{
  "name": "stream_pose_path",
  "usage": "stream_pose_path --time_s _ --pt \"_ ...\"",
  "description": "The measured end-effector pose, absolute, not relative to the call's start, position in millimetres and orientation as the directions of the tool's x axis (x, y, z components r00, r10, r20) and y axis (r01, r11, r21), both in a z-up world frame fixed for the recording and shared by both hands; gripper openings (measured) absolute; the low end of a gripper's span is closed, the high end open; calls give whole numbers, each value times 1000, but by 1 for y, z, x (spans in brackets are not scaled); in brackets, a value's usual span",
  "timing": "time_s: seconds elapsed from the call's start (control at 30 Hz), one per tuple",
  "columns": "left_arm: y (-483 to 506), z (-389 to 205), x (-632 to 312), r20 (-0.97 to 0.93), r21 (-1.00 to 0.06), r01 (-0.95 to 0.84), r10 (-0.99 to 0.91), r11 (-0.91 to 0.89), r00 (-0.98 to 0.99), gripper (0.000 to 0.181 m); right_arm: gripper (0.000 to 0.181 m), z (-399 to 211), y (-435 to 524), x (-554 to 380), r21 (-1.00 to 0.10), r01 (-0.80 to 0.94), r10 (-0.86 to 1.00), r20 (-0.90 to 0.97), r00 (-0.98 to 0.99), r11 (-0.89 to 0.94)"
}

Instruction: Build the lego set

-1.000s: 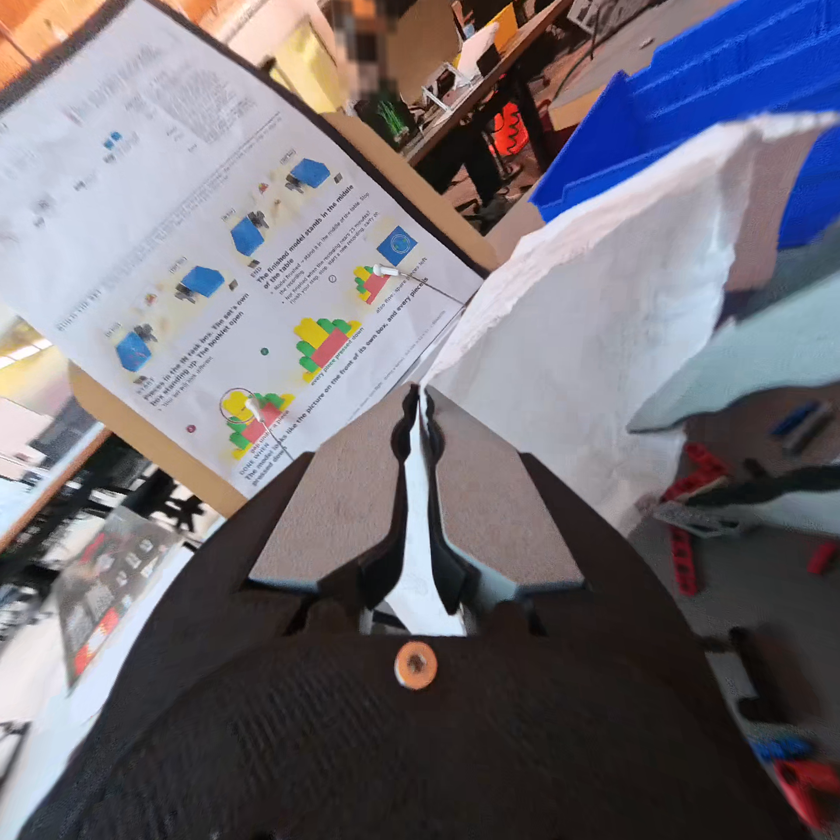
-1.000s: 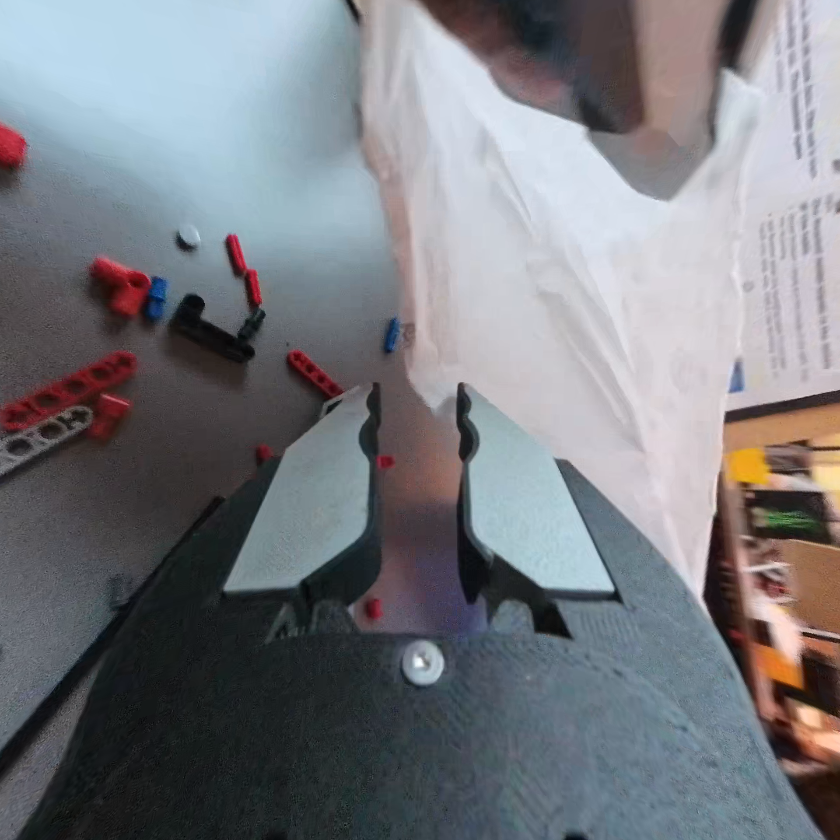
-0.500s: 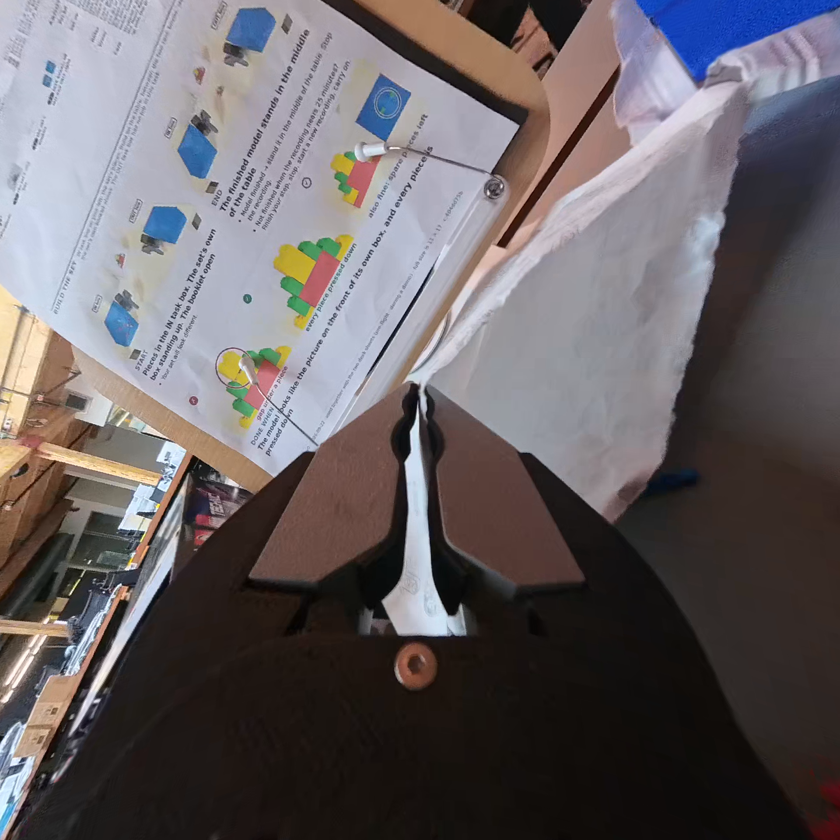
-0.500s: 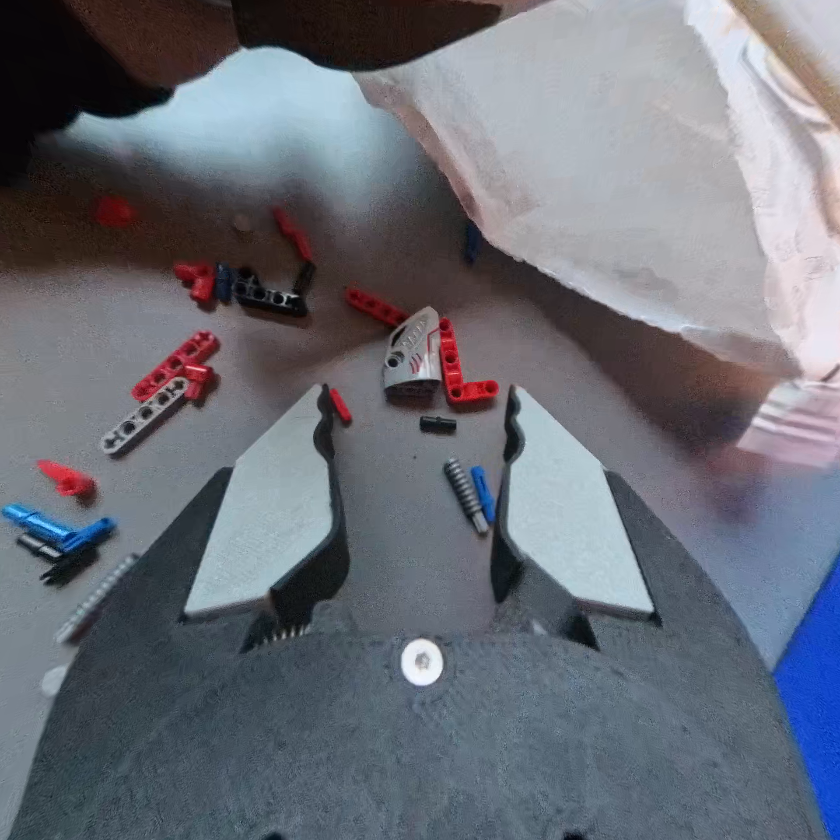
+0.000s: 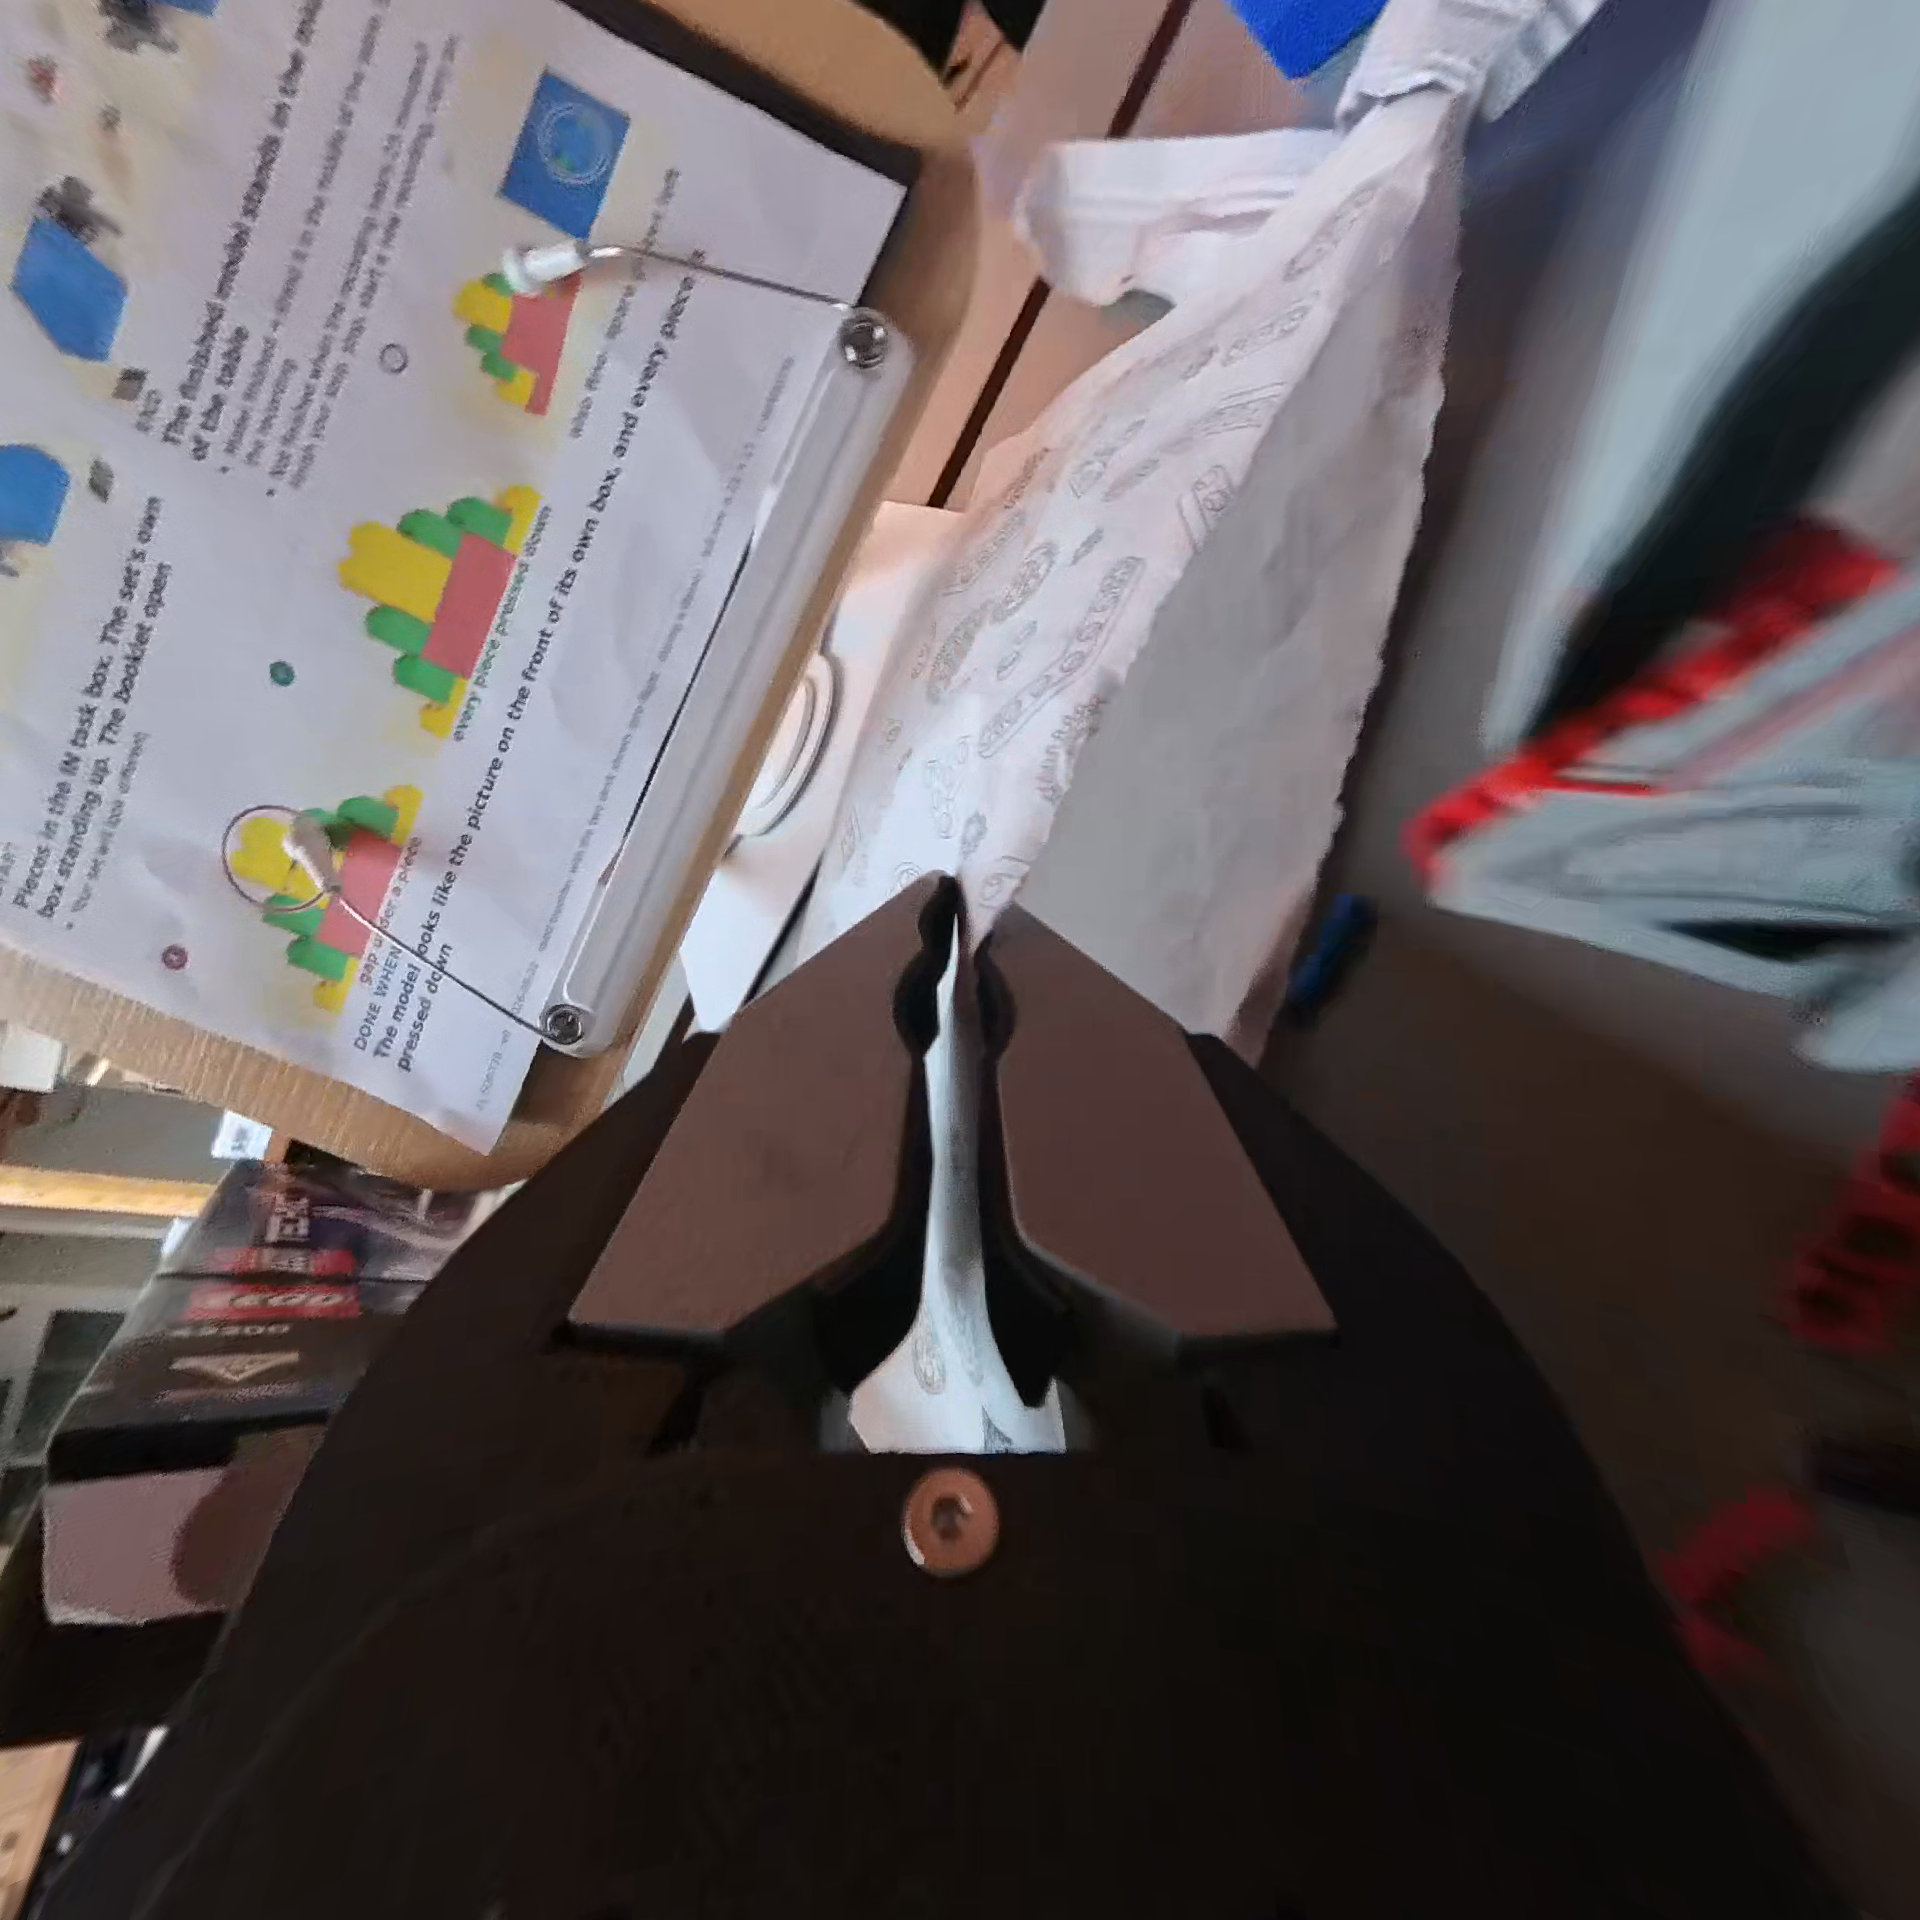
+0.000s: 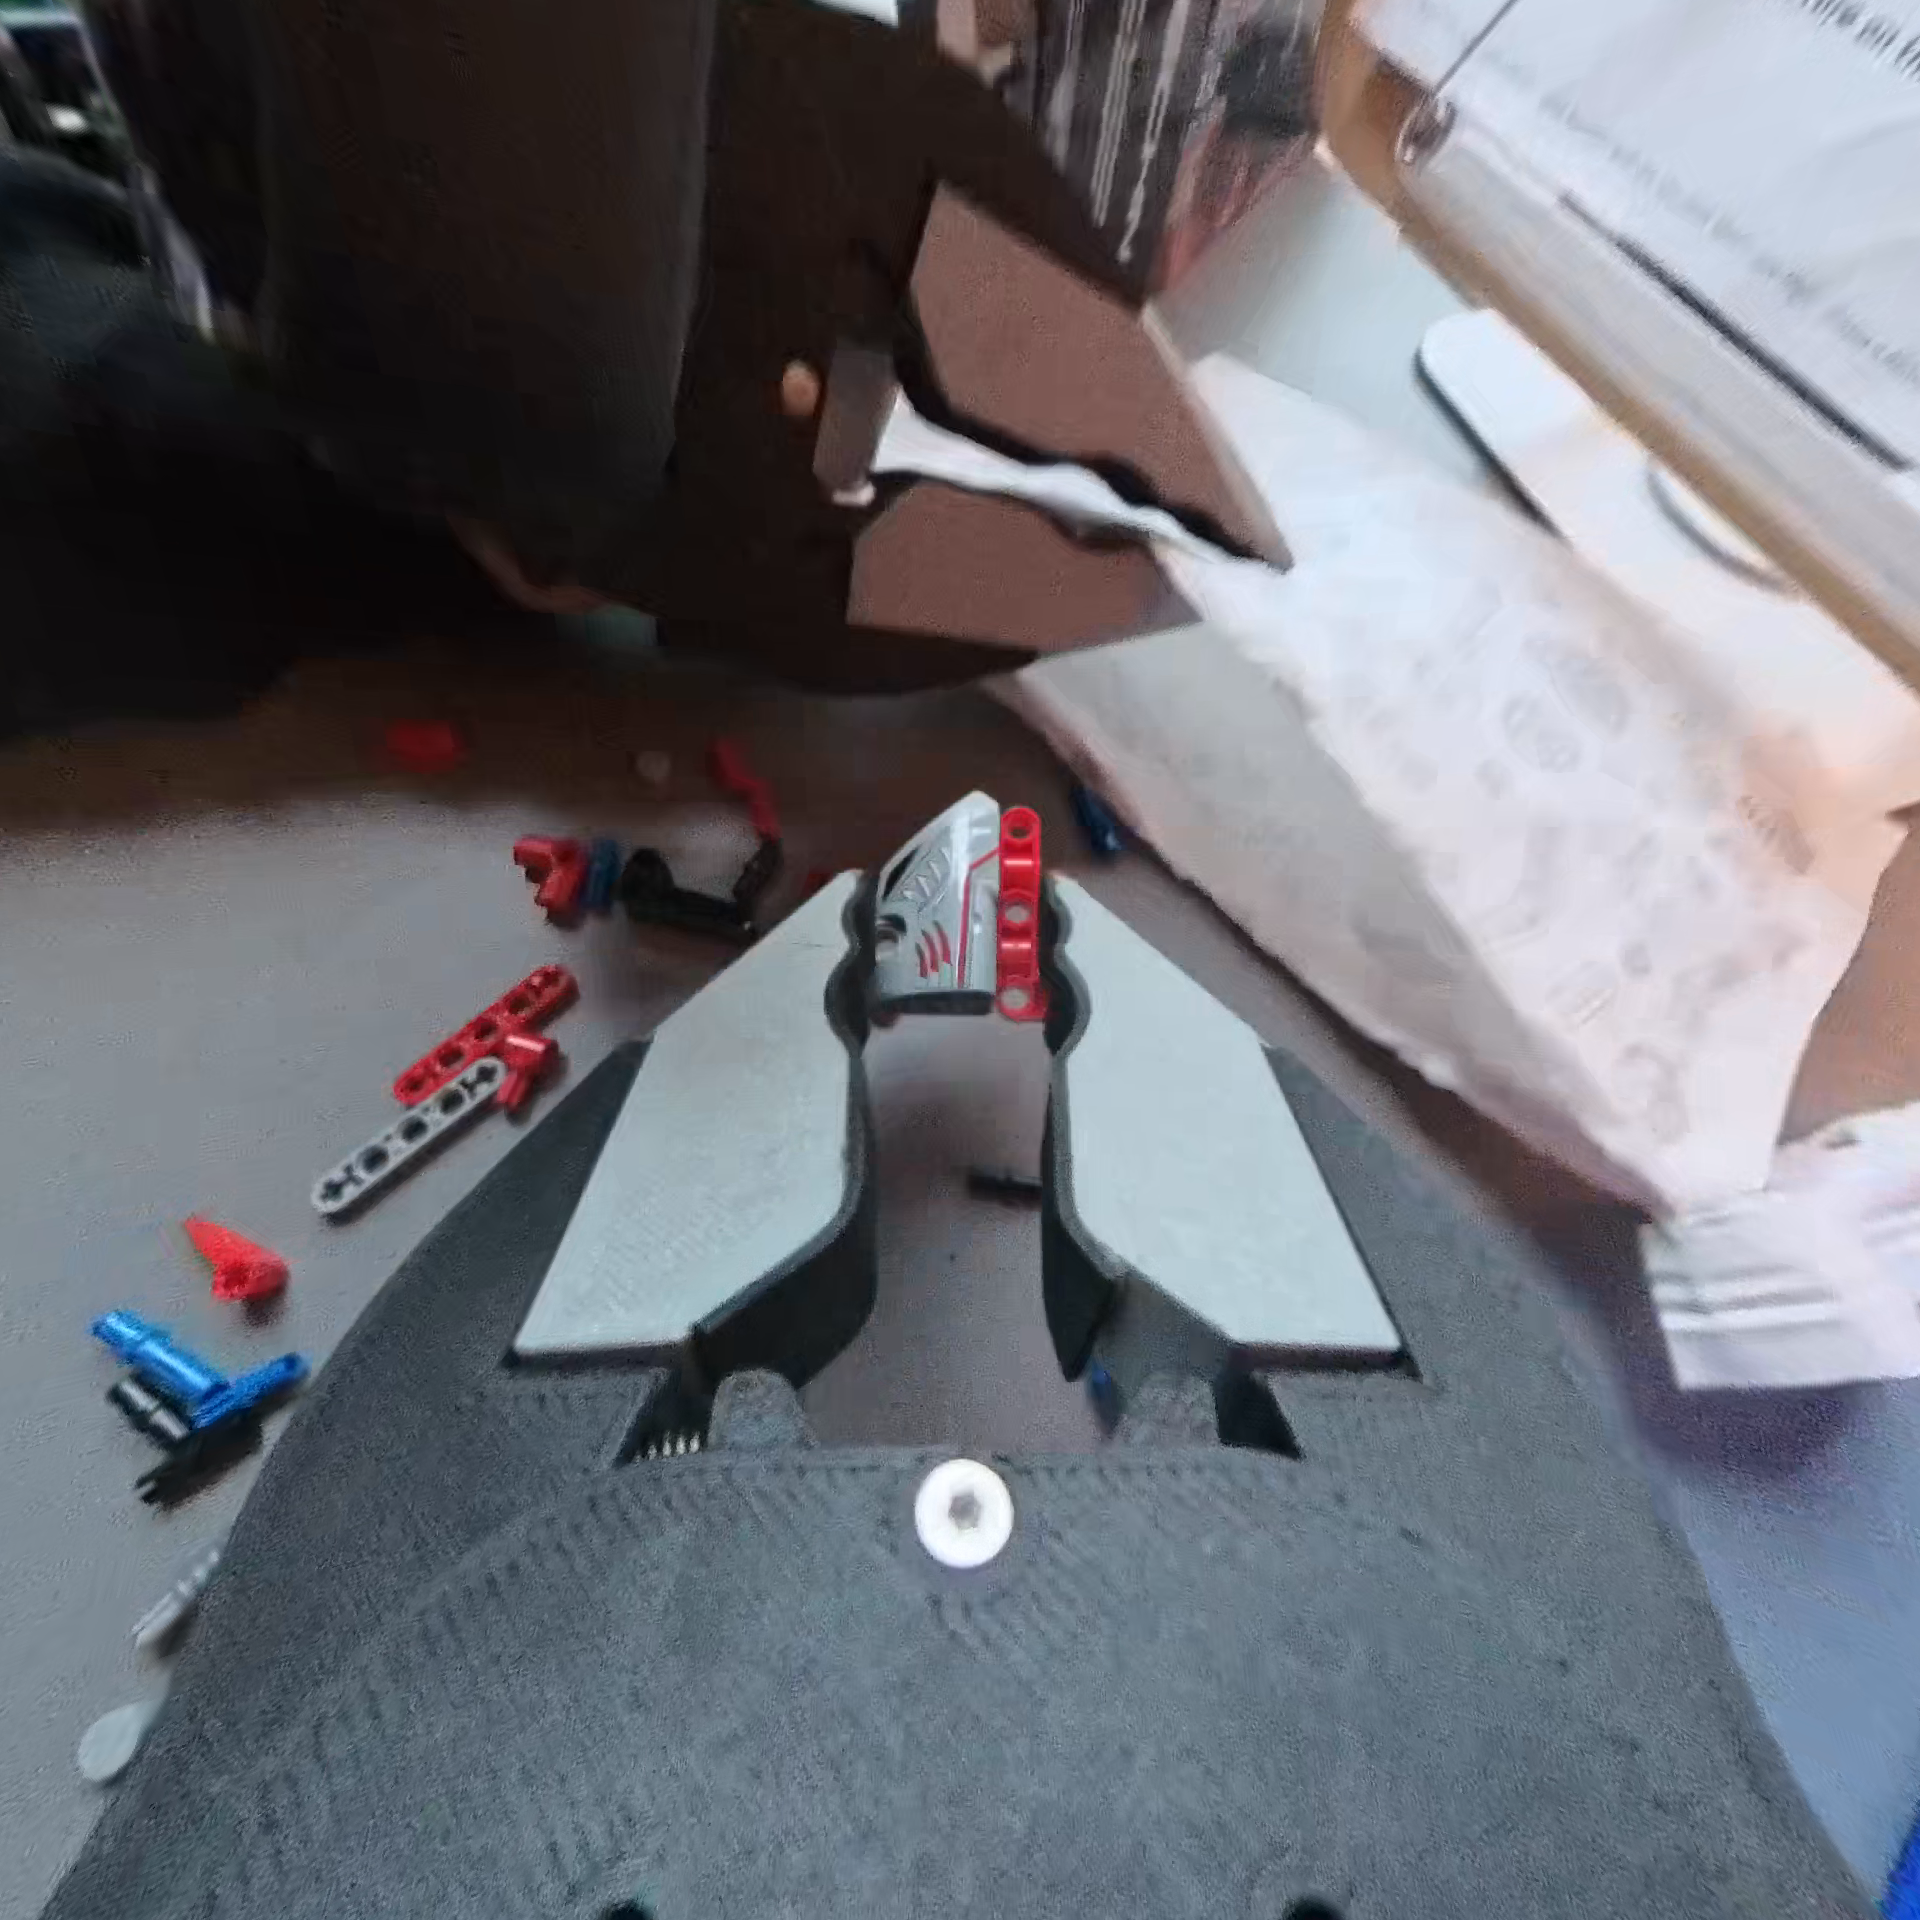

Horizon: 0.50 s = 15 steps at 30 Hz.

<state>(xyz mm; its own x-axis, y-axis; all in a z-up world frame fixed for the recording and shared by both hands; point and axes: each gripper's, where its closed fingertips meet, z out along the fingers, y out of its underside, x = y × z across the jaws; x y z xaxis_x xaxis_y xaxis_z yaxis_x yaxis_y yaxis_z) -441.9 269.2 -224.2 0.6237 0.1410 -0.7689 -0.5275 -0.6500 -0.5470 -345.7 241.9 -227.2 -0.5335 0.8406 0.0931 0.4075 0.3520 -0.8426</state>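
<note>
The left claw was clenched on the edge of a white paper bag, which ran up between its fingers from the base to the tips at the centre of the left wrist view and then spread toward the upper right of the frame. The claw pointed upward and tilted, with an instruction sheet on a wooden stand filling the upper left and a dark set box at the lower left. Blurred red and grey pieces showed along the right edge.

In the right wrist view the right claw pointed forward and down over the grey tabletop. Between its tips stood a grey curved panel with red markings and a red beam beside it, the fingers close on both sides; whether they actually gripped the pair I cannot tell, though the jaws were only partly closed. The left claw appeared in the upper middle of this frame, dark and blurred, holding the bag that hung across the upper right.

Loose pieces lay on the tabletop at the left of the frame: a red beam on a grey beam, a small red piece, blue pins, and a black angled piece next to a red and blue connector.
</note>
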Motion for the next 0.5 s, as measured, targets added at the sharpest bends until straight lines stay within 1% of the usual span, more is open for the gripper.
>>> stream_pose_path --time_s 0.07,0.13,0.2,0.23,0.27,0.3,0.33,0.4,0.43,0.5 --pt "268 -225 -432 -766 -547 -542 119 -638 632 0 28 -222 246 -358 -846 390 851 133 -509 365" --pt "269 -223 -422 -738 -582 -538 117 -610 665 0 27 -225 252 -373 -832 395 864 184 -468 391" --pt "268 -220 -418 -700 -625 -514 132 -587 702 0 28 -224 264 -391 -817 374 876 298 -380 440" --pt "267 -220 -418 -675 -647 -491 141 -583 724 0 28 -227 275 -399 -782 390 868 379 -321 486" --pt "265 -220 -420 -644 -673 -455 159 -583 749 0 28 -235 285 -404 -723 432 842 459 -283 539" --pt "264 -221 -423 -600 -704 -408 180 -581 779 0 38 -250 288 -403 -648 484 808 501 -310 588" --pt "263 -220 -425 -538 -746 -349 204 -567 818 0 35 -258 284 -401 -609 492 782 521 -343 622" --pt "264 -217 -424 -396 -815 -233 217 -530 892 0 12 -245 285 -403 -621 437 755 592 -282 651" --pt "265 -214 -421 -349 -840 -208 204 -501 915 0 6 -237 292 -405 -635 437 762 607 -226 637" --pt "266 -213 -419 -270 -866 -152 190 -476 944 0 21 -228 290 -409 -704 428 820 531 -213 566"
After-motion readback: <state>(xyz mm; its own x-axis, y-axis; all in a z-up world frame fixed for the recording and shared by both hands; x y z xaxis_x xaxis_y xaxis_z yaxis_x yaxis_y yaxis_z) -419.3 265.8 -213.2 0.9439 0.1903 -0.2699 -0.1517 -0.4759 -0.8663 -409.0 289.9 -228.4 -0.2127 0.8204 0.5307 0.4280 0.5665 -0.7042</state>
